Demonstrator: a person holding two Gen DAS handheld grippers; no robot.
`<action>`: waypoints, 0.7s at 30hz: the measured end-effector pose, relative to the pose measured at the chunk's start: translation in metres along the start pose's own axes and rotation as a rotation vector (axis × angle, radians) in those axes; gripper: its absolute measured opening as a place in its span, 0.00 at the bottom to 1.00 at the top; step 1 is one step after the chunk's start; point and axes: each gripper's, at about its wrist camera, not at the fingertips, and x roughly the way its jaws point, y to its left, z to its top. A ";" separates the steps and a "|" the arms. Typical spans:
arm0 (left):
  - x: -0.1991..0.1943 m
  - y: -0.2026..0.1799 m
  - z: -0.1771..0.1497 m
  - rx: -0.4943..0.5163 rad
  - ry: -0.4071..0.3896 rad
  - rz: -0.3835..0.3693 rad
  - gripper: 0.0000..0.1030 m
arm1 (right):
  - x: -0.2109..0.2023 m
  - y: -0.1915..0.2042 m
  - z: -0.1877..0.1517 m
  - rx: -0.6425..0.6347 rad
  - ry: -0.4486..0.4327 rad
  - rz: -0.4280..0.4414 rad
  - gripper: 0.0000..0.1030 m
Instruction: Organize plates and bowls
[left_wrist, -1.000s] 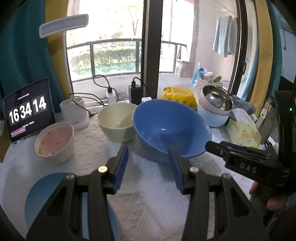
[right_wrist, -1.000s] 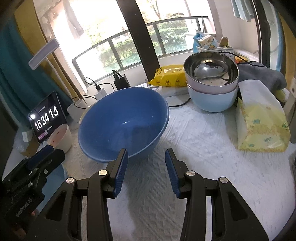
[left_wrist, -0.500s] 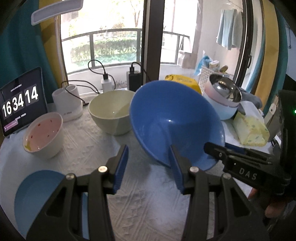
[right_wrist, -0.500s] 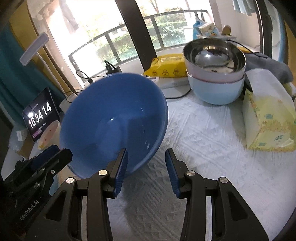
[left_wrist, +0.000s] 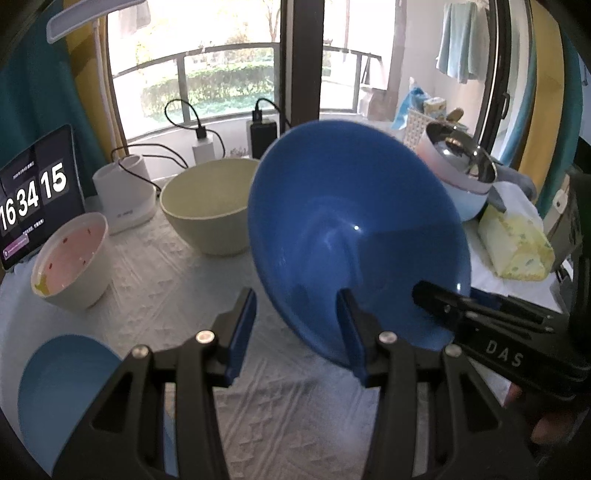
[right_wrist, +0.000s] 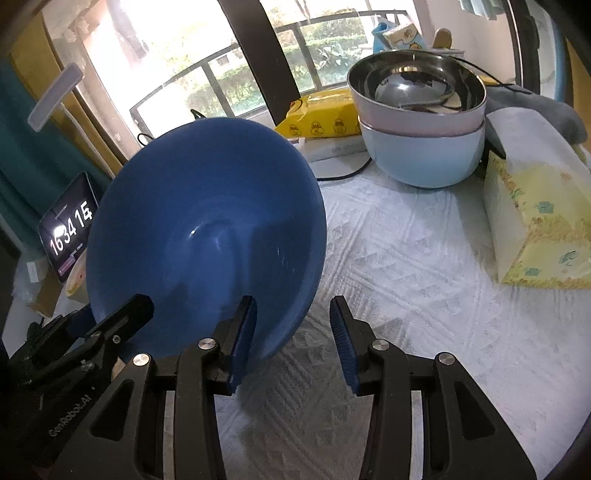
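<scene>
A large blue bowl (left_wrist: 354, 229) (right_wrist: 207, 229) stands tipped steeply on the white cloth, its opening facing both cameras. My left gripper (left_wrist: 295, 332) is open: its right finger is inside the bowl, its left finger is outside, clear of the wall, and the near rim runs between them. My right gripper (right_wrist: 293, 332) is open in the mirrored way, left finger inside and right finger over the cloth. A cream bowl (left_wrist: 210, 206), a small white bowl with a pink inside (left_wrist: 70, 262) and a blue plate (left_wrist: 70, 387) lie to the left.
At the back right stands a stack of bowls (right_wrist: 417, 122), a steel one on top of a pink and a light blue one. A yellow tissue pack (right_wrist: 535, 221) lies beside it. A clock tablet (left_wrist: 33, 199), a white container (left_wrist: 125, 195) and charger cables line the window side.
The blue bowl has gone from sitting flat to standing steeply tipped toward the cameras. Both grippers have sunk and come closer to it; their openings look unchanged.
</scene>
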 end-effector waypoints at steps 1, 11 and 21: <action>0.002 0.000 0.000 0.001 0.001 -0.003 0.45 | 0.001 0.000 0.000 -0.002 0.002 0.001 0.42; 0.006 -0.005 -0.005 0.027 0.000 -0.024 0.31 | 0.001 0.006 -0.001 -0.033 -0.003 0.016 0.24; -0.006 -0.001 -0.009 -0.001 0.000 -0.033 0.30 | -0.008 0.012 -0.005 -0.044 -0.016 0.006 0.20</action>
